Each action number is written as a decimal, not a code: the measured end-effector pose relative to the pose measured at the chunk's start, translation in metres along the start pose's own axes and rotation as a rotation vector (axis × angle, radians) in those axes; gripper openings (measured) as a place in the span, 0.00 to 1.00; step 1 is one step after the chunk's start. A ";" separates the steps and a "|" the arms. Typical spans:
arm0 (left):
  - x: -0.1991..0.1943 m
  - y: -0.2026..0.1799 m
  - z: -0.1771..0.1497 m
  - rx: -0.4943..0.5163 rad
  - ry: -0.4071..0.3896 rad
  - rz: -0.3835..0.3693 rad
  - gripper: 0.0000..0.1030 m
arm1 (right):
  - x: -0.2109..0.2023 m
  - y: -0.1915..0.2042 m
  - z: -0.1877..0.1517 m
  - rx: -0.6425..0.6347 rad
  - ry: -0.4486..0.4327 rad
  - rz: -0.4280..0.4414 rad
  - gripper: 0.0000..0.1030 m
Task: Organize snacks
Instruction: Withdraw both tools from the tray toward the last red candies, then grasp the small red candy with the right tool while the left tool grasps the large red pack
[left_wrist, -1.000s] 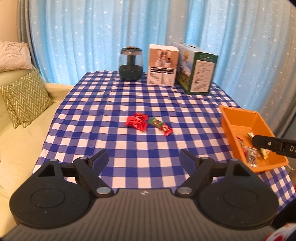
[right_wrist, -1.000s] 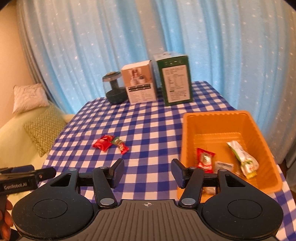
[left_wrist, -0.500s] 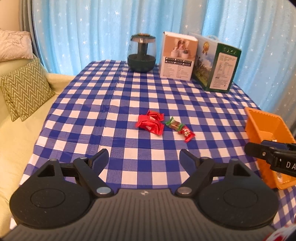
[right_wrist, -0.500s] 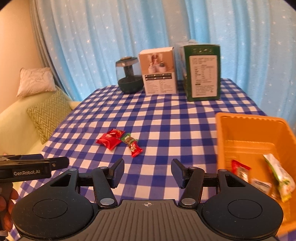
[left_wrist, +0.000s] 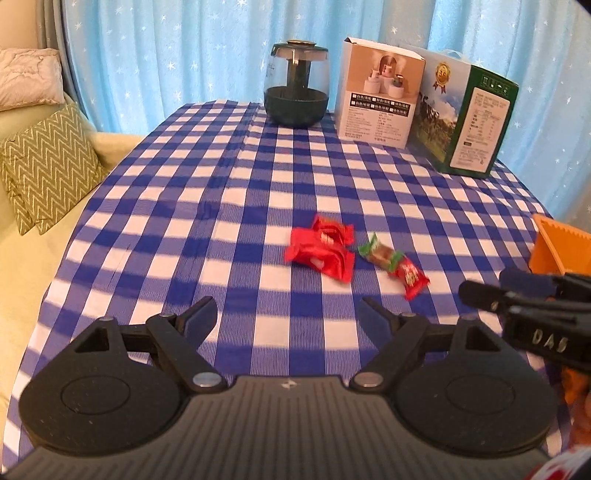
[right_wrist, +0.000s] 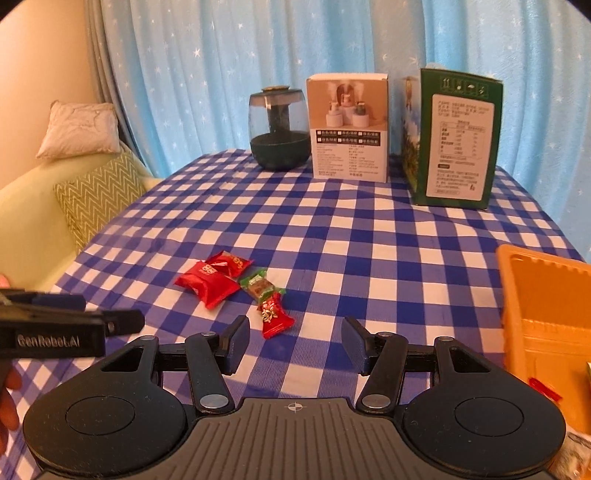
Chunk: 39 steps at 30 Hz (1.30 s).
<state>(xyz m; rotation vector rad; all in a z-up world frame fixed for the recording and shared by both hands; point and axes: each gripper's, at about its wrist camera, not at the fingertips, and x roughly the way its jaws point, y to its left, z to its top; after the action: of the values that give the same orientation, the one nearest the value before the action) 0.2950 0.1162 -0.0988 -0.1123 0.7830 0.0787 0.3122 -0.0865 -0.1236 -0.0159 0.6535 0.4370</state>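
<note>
Several wrapped snacks lie together mid-table on the blue checked cloth: two red packets (left_wrist: 321, 249) (right_wrist: 208, 278), a green-ended candy (left_wrist: 380, 253) (right_wrist: 260, 284) and a small red candy (left_wrist: 410, 277) (right_wrist: 273, 317). My left gripper (left_wrist: 288, 314) is open and empty, a short way in front of the red packets. Open and empty too, my right gripper (right_wrist: 295, 334) hovers just short of the small red candy. An orange bin (right_wrist: 543, 314) (left_wrist: 557, 243) sits at the right edge with snack wrappers in its near corner.
At the far end stand a dark glass jar (left_wrist: 295, 88), a white box (left_wrist: 376, 96) and a green box (left_wrist: 469, 122). A pale green sofa with a zigzag cushion (left_wrist: 44, 166) flanks the table on the left. Blue star curtains hang behind.
Both grippers have come forward and lower toward the snack cluster, which now looks larger and nearer. The orange bin has slid toward the right edge in both views. Jaws unchanged.
</note>
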 end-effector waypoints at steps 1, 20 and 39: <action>0.003 0.001 0.003 -0.002 -0.003 -0.004 0.79 | 0.004 0.000 0.000 -0.004 0.003 0.003 0.54; 0.051 0.017 0.023 -0.010 0.054 -0.017 0.75 | 0.082 0.012 0.005 -0.155 0.060 0.045 0.34; 0.086 0.003 0.028 -0.118 0.060 -0.195 0.41 | 0.037 -0.017 0.010 0.047 0.028 -0.061 0.20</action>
<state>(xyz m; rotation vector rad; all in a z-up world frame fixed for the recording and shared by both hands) 0.3752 0.1256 -0.1399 -0.3037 0.8236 -0.0633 0.3510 -0.0856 -0.1399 0.0027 0.6886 0.3630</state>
